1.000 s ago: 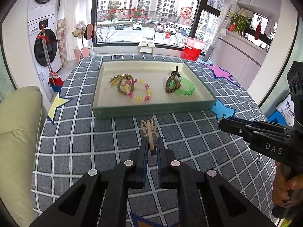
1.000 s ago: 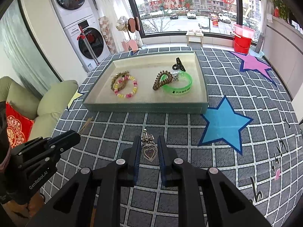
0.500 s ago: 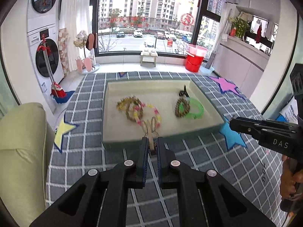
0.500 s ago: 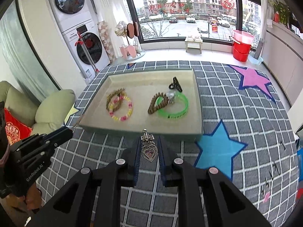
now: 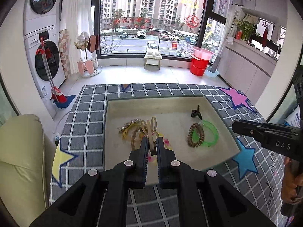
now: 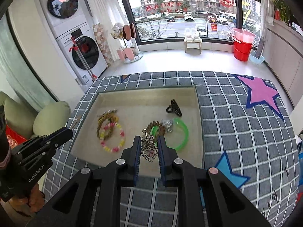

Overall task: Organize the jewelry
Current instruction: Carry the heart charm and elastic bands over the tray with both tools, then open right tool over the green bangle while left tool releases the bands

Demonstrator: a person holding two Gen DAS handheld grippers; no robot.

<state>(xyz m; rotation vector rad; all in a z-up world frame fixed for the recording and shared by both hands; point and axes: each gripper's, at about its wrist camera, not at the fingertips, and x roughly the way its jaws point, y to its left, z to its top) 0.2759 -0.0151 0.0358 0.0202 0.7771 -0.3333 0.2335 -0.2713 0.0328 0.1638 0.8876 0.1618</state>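
The left gripper (image 5: 151, 147), at the lower centre of its own view, is clamping a pale beige looped hair clip (image 5: 149, 130) between its black fingers. The clip's long axis is running up the frame, its two loops pointing away from the camera toward the top of the picture, in front of the left half of a shallow cream rectangular tray (image 5: 225, 111). Behind the clip in the tray, a gold-coloured chain bracelet (image 5: 128, 127) is lying partly hidden. To the right, a brown coiled hair tie (image 5: 196, 135) is overlapping a translucent green plastic bangle (image 5: 212, 134), and a small black claw clip (image 5: 197, 112) is sitting above them. The tray is resting on a grey white-gridded cloth with coloured stars (image 5: 85, 113).

The right gripper (image 6: 149, 151), at the lower centre of its view, is pinching a silver heart-shaped pendant (image 6: 149, 151) at its sides. The heart's tip is pointing down the frame toward the camera, and its bow-shaped top is pointing up toward the green bangle (image 6: 181, 132). It is hanging in front of the tray's near edge (image 6: 132, 168). To the left in the tray, a pink and yellow beaded bracelet (image 6: 113, 138) is lying over a braided one. A person's hand (image 6: 35, 198) is holding the left gripper's handle at the lower left.
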